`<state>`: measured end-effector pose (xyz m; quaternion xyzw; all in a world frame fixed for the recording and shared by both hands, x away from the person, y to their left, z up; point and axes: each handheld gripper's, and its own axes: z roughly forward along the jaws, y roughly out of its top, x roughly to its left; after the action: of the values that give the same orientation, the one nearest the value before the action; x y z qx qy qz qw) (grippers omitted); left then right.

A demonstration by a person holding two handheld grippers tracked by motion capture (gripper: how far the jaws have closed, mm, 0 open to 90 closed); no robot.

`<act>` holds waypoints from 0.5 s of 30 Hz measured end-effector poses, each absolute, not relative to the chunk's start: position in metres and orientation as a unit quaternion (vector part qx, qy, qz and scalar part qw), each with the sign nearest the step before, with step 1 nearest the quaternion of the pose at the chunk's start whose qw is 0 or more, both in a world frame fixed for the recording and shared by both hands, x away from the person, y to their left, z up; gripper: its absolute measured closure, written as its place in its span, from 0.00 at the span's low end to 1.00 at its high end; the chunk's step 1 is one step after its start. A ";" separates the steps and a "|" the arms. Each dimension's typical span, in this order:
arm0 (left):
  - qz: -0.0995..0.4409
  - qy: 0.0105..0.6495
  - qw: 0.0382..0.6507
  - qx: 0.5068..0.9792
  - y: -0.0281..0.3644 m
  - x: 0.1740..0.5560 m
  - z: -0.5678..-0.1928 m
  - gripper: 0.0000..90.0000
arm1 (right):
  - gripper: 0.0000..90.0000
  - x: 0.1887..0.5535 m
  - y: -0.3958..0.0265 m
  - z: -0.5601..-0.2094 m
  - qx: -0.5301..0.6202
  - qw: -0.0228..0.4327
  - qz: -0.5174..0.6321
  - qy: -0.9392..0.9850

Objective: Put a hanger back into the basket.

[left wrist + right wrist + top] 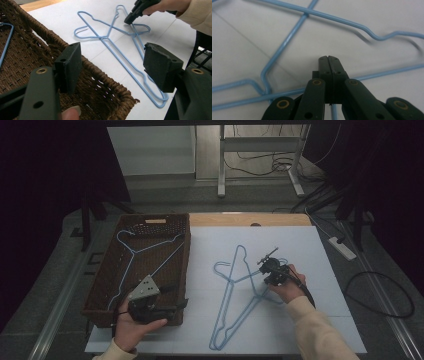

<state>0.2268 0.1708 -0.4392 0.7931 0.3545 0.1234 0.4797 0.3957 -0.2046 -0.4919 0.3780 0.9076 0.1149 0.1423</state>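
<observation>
The right gripper (272, 270) has its black fingers (329, 65) pressed flat together, pad against pad. Whether a wire is caught between them cannot be told: in the right gripper view a blue wire passes just behind the tips and another short bit shows below them. The fingers point down at the two crossed light-blue wire clothes hangers (239, 295), which lie on the white sheet (300, 245) covering the tabletop, right of the basket. In the left gripper view the right gripper's tip (130, 18) sits at the wires near the hangers' upper bends, held by a hand in a cream sleeve (320, 332).

The left gripper (172, 304) has its fingers (162, 66) spread wide with nothing between them. It hovers at the near right corner of the brown woven rectangular basket (185, 260), one finger over the basket's rim, the other over the white sheet. Inside the basket lies another light-blue wire hanger (131, 254), its hook toward the far left corner.

Beyond the sheet a strip of bare wooden tabletop (225, 219) shows.
</observation>
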 end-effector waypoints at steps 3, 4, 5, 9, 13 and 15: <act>0.123 0.356 0.479 0.793 0.171 0.227 -0.439 0.36 | 1.00 0.389 -0.210 -0.493 0.380 0.137 0.114 0.908; 0.123 0.355 0.479 0.793 0.171 0.227 -0.439 0.36 | 1.00 0.387 -0.211 -0.493 0.381 0.135 0.113 0.908; 0.123 0.356 0.480 0.793 0.171 0.227 -0.439 0.36 | 1.00 0.386 -0.212 -0.493 0.380 0.136 0.114 0.908; 0.123 0.355 0.480 0.793 0.170 0.227 -0.440 0.36 | 1.00 0.383 -0.211 -0.486 0.371 0.141 0.143 0.907; 0.122 0.355 0.480 0.793 0.170 0.227 -0.440 0.36 | 0.98 0.388 -0.198 -0.478 0.350 0.125 0.196 0.908; 0.123 0.354 0.480 0.793 0.170 0.227 -0.440 0.36 | 0.91 0.394 -0.187 -0.477 0.337 0.110 0.221 0.909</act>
<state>0.2267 0.1701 -0.4397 0.7929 0.3545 0.1228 0.4802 0.3937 -0.1870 -0.4768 0.3368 0.9087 0.2206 0.1103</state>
